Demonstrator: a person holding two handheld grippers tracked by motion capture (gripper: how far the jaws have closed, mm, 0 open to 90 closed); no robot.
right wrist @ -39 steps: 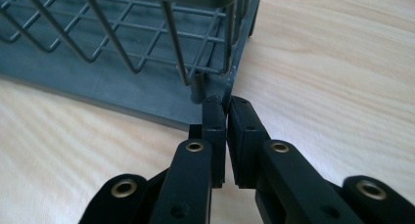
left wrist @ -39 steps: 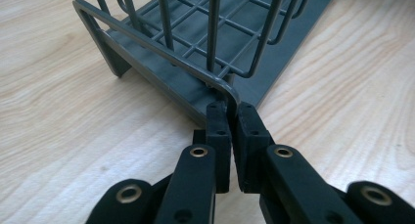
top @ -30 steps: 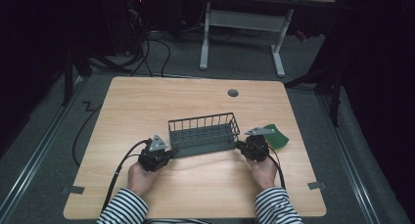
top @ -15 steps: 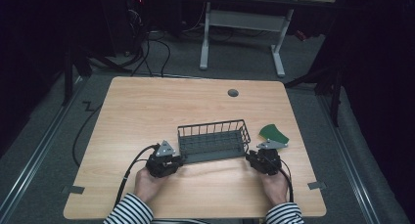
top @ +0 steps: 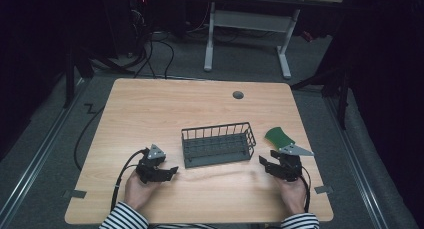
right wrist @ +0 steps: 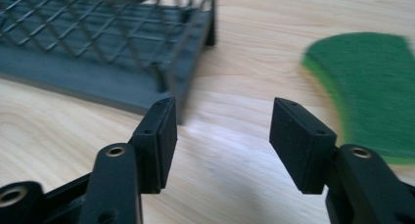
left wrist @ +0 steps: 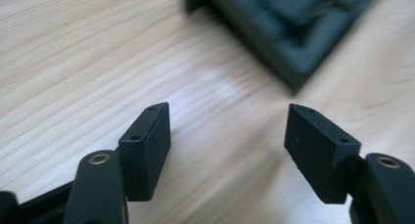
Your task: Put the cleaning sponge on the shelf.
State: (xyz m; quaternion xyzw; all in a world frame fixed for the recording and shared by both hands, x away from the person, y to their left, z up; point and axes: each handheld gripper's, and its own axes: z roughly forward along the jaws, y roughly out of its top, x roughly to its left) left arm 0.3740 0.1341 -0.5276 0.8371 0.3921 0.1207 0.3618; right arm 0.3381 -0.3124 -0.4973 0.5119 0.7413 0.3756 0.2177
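A dark grey wire basket (top: pixel 217 144) stands on the wooden table (top: pixel 165 109), a little right of centre. My left gripper (top: pixel 170 171) rests low on the table just left of the basket's near corner, jaws open and empty. In the left gripper view the basket (left wrist: pixel 293 33) lies ahead, past the open gripper (left wrist: pixel 227 150). My right gripper (top: pixel 265 164) sits right of the basket, also open with nothing between its fingers. The right gripper view shows the basket's mesh end (right wrist: pixel 117 48) ahead left of the gripper (right wrist: pixel 222 145) and a green sponge (right wrist: pixel 377 92) ahead right.
The green sponge (top: pixel 279 137) lies on the table beside the basket's right end, just beyond my right hand. A round cable hole (top: pixel 238 95) sits near the table's far edge. Another desk's white legs (top: pixel 282 49) stand beyond the table.
Both grippers have drawn back toward the near edge and away from the basket's ends, and the basket now stands free on the table, a little nearer than before.
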